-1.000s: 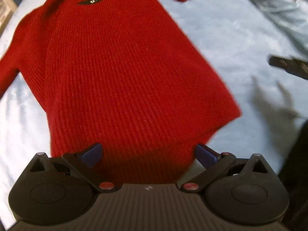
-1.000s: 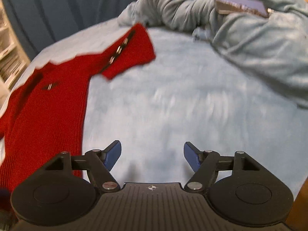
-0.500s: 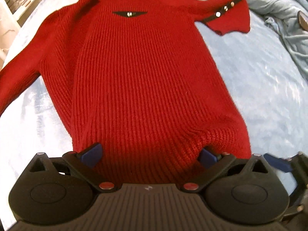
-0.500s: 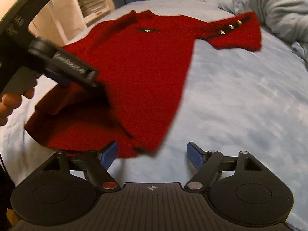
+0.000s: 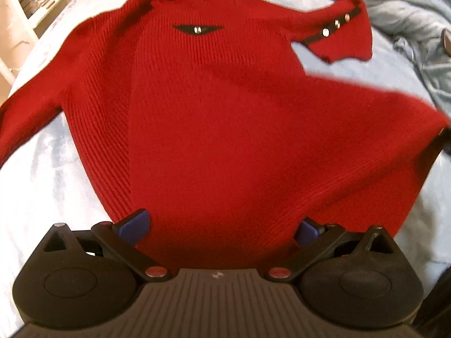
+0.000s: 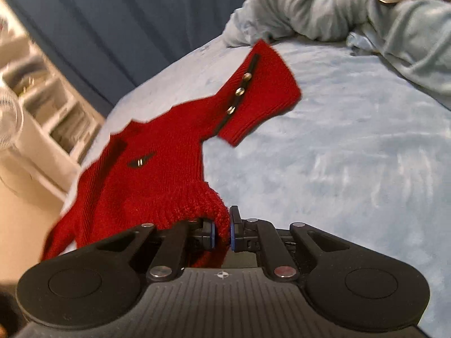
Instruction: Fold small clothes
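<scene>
Left wrist view: the red sweater (image 5: pixel 214 118) lies face up on the bed (image 5: pixel 42 174), neckline far from the camera, one sleeve trailing off to the left and the buttoned cuff (image 5: pixel 342 38) spread at upper right. The left hand-held gripper (image 5: pixel 220 225) has its blue pads wide apart, straddling the hem; the knit runs between them but neither pad presses it, so nothing is held on this side. The right part of the hem is lifted and drawn out toward the right edge of the frame, blurred.

Right wrist view: the right hand-held gripper (image 6: pixel 221 231) is clamped together on a bunched corner of the sweater's hem (image 6: pixel 197 197), the ribbed edge pinched between the two blue pads. The body of the sweater stretches away to the neckline, with the buttoned cuff lying flat on the bed beyond. A crumpled grey-blue blanket (image 6: pixel 324 8) sits at the far end.

The step appears to be taking the hem at both corners to begin a fold. To do it well, the left side should likely shift to its own corner and close on both knit layers before anything is raised; lifting with one corner only would skew the sweater. Both corners should then travel level and together, keeping the hem taut and square.
</scene>
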The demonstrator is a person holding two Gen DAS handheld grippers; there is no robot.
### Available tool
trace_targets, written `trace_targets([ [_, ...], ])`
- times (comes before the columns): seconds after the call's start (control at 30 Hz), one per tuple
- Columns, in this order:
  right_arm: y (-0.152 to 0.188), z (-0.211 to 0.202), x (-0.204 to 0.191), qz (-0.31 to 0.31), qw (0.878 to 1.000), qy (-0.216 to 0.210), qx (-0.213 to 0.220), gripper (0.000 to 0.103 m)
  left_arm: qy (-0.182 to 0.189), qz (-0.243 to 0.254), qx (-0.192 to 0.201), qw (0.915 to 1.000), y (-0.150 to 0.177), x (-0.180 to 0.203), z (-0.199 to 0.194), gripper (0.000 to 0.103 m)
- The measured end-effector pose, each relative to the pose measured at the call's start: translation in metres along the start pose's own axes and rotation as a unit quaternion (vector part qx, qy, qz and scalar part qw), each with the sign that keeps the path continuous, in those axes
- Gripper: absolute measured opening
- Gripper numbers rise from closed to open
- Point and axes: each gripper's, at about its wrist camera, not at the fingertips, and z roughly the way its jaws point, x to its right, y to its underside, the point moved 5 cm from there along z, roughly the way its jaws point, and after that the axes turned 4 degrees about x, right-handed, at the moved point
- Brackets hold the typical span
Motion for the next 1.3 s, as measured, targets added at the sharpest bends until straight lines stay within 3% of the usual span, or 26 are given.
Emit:
trace_targets([
  [0.07, -0.007, -0.005, 0.015, 0.025, 0.999, 0.013, 0.016, 0.009, -0.012, 0.012, -0.002, 0.9999, 0.009, 0.0, 0.003, 0.103],
  [0.17, -0.022, -0.026, 0.042, 0.062, 0.993, 0.069, 0.075, 0.008, -0.038, 0.033, -0.002, 0.9987, 0.025, -0.006, 0.005, 0.103],
  [0.2, -0.028, -0.032, 0.052, 0.071, 0.989, 0.093, 0.094, 0.008, -0.023, 0.037, 0.004, 0.999, 0.032, -0.008, 0.005, 0.103],
  [0.27, -0.039, -0.032, 0.073, 0.091, 0.983, 0.126, 0.098, 0.009, 0.004, 0.033, 0.002, 0.9995, 0.042, -0.013, 0.003, 0.103],
  [0.33, -0.042, -0.03, 0.088, 0.109, 0.981, 0.133, 0.085, 0.009, -0.004, 0.025, 0.003, 0.9997, 0.051, -0.019, -0.001, 0.103],
  [0.47, -0.041, -0.018, 0.086, 0.08, 0.983, 0.149, 0.073, 0.008, -0.065, 0.034, 0.036, 0.9967, 0.063, -0.03, -0.021, 0.103],
  [0.53, -0.045, -0.024, 0.084, 0.084, 0.981, 0.15, 0.089, 0.008, -0.14, 0.041, 0.064, 0.9872, 0.065, -0.037, -0.038, 0.103],
  [0.6, -0.057, -0.036, 0.081, 0.092, 0.979, 0.136, 0.117, 0.008, -0.171, 0.037, 0.115, 0.9779, 0.063, -0.042, -0.061, 0.103],
  [0.67, -0.069, -0.035, 0.075, 0.078, 0.979, 0.134, 0.129, 0.008, -0.212, 0.03, 0.132, 0.9679, 0.059, -0.053, -0.069, 0.103],
  [0.7, -0.074, -0.032, 0.073, 0.069, 0.98, 0.133, 0.13, 0.008, -0.226, 0.017, 0.13, 0.9653, 0.056, -0.061, -0.07, 0.103],
  [0.77, -0.082, -0.03, 0.072, 0.069, 0.981, 0.134, 0.123, 0.008, -0.219, -0.036, 0.134, 0.9657, 0.045, -0.083, -0.078, 0.103],
  [0.83, -0.09, -0.028, 0.072, 0.079, 0.982, 0.13, 0.115, 0.008, -0.21, -0.079, 0.123, 0.9668, 0.033, -0.102, -0.08, 0.103],
  [0.97, -0.098, -0.025, 0.069, 0.073, 0.981, 0.135, 0.115, 0.008, -0.179, -0.141, 0.053, 0.9722, 0.028, -0.122, -0.059, 0.103],
  [1.23, -0.106, -0.018, 0.081, 0.098, 0.98, 0.141, 0.103, 0.009, -0.196, -0.131, -0.005, 0.9719, 0.081, -0.111, -0.042, 0.103],
  [1.3, -0.106, -0.016, 0.081, 0.096, 0.98, 0.143, 0.102, 0.008, -0.191, -0.142, -0.042, 0.9704, 0.093, -0.11, -0.029, 0.103],
])
